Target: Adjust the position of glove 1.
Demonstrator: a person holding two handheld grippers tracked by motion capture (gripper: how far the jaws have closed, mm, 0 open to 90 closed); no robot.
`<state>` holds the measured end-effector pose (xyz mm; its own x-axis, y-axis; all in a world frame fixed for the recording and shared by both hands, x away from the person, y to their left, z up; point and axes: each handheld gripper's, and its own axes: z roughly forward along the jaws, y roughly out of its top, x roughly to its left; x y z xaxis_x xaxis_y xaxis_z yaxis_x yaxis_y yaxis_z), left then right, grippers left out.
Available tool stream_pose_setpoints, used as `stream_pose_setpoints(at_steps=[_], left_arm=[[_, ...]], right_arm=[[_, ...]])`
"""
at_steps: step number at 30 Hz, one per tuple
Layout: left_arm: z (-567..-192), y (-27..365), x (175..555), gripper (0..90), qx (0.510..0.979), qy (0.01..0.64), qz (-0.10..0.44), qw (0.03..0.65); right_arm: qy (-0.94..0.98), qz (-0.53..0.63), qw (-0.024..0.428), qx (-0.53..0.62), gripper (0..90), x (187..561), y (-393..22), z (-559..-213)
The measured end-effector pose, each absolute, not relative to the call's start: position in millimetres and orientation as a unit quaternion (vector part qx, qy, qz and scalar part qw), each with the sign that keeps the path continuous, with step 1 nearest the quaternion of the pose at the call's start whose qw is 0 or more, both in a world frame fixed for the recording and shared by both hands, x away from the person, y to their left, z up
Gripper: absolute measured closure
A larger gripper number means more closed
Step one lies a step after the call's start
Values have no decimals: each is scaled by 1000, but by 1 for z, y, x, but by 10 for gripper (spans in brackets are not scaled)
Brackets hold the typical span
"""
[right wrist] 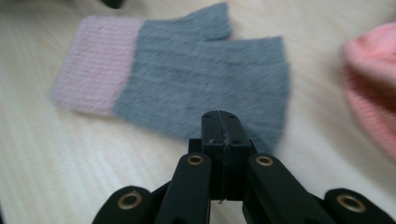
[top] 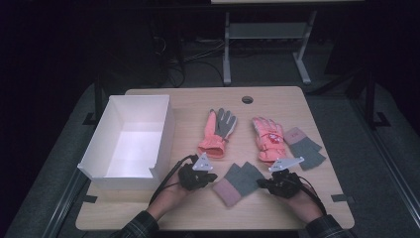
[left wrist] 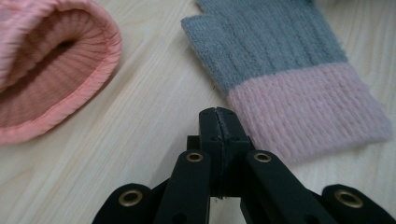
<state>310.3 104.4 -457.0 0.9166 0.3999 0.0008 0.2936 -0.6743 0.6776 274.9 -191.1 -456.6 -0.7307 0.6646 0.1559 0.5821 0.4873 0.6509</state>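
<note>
Both claws closed beside a grey-and-pink knit glove

The grey fingerless glove (top: 237, 182) with a pink cuff lies flat on the bench (top: 148, 208) between the claws. The left claw (left wrist: 218, 116), jaws pressed together on nothing, sits just beside the cuff; the right claw (right wrist: 219, 119), likewise closed and empty, points at the grey finger end.

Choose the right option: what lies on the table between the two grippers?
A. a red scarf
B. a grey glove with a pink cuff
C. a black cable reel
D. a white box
B: in the high view the grey glove with a pink cuff lies flat between the left gripper and the right gripper.
</note>
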Motion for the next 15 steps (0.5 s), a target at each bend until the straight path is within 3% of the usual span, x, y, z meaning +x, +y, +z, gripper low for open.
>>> stream_pose_setpoints(at_steps=[15], left_arm=[[-458, 93, 301, 896, 912, 182, 8, 367]], right_arm=[[861, 354, 59, 362, 900, 296, -178, -461]])
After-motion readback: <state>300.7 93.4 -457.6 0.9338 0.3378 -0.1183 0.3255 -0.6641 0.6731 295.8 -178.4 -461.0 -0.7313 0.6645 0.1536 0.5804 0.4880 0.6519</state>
